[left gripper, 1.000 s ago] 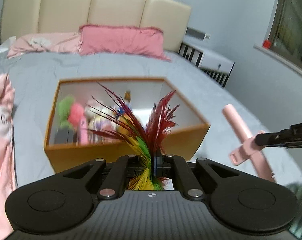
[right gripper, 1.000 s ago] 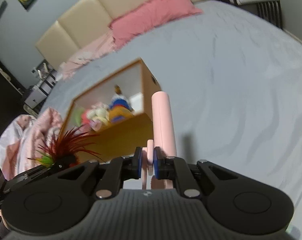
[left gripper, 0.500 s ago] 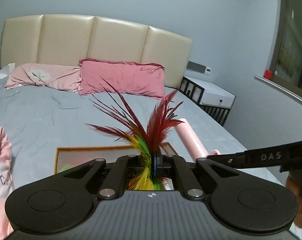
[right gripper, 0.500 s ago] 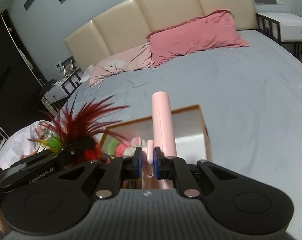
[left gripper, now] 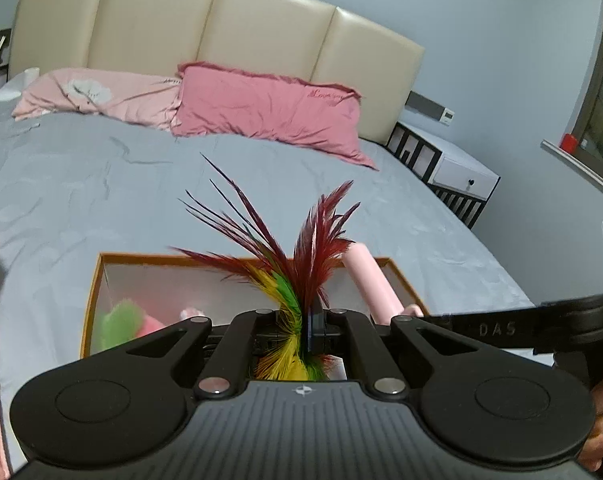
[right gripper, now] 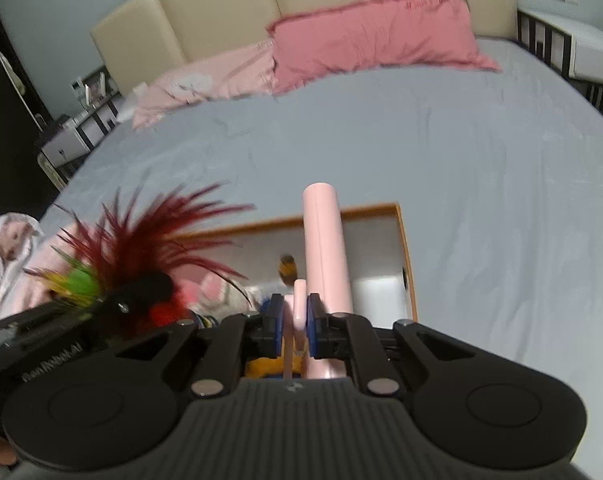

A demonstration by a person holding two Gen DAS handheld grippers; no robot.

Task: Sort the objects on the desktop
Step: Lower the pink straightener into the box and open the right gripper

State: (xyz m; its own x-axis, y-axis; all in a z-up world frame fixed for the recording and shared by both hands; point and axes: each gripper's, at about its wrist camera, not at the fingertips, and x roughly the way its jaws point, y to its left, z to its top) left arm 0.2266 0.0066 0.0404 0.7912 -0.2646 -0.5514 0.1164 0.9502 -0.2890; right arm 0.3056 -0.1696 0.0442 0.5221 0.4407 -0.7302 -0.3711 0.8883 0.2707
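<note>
My left gripper [left gripper: 310, 322] is shut on a feather shuttlecock [left gripper: 297, 256] with dark red, yellow and green plumes that fan upward. My right gripper [right gripper: 294, 314] is shut on a thin tab of a pale pink tube-shaped object [right gripper: 324, 248], which sticks out ahead of the fingers. Both hang above an open orange-rimmed box [left gripper: 94, 288] on the bed; its far wall [right gripper: 397, 240] shows in the right wrist view. Soft toys lie inside the box [left gripper: 119, 320]. In the left wrist view the pink tube [left gripper: 371, 282] is just right of the feathers; the feathers [right gripper: 141, 256] show left in the right wrist view.
The box sits on a grey bedsheet [left gripper: 81, 184] with two pink pillows [left gripper: 269, 104] against a cream headboard [left gripper: 181, 20]. A pink and white blanket [right gripper: 9, 256] lies at the left. A white nightstand [left gripper: 457, 172] stands beside the bed. A hand [left gripper: 601, 416] holds the right gripper.
Both grippers travelled over the box, so it slid down in both views and the headboard came into view. The pink tube closed in beside the feathers. Both grips are unchanged.
</note>
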